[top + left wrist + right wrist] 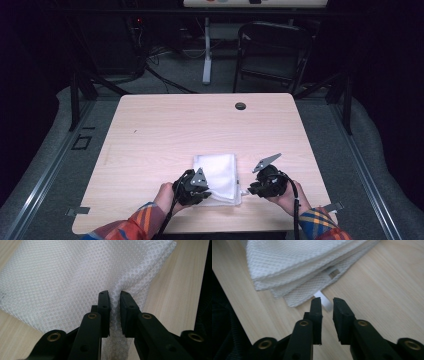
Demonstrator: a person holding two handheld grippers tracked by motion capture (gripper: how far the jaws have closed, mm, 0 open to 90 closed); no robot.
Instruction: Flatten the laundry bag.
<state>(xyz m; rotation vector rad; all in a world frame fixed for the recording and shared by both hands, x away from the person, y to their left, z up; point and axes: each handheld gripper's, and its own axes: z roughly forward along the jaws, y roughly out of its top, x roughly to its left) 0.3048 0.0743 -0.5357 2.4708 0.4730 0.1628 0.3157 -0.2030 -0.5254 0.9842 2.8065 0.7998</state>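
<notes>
Table point(150, 130) bears folded white towel point(220, 175) near front edge. Left gripper point(114, 296) pinches towel's near corner; right gripper point(327, 302) is closed w/ nothing but a small tag point(323, 300) by its tips, just off the towel's corner. Risk: lifting w/ one side only drags the folds apart, since right has no cloth.

Orange-blue plaid sleeves point(142, 223); black tools with brass rivets point(92, 315).

Table evenly lit, surroundings dark; close gripper views slightly soft.
</notes>
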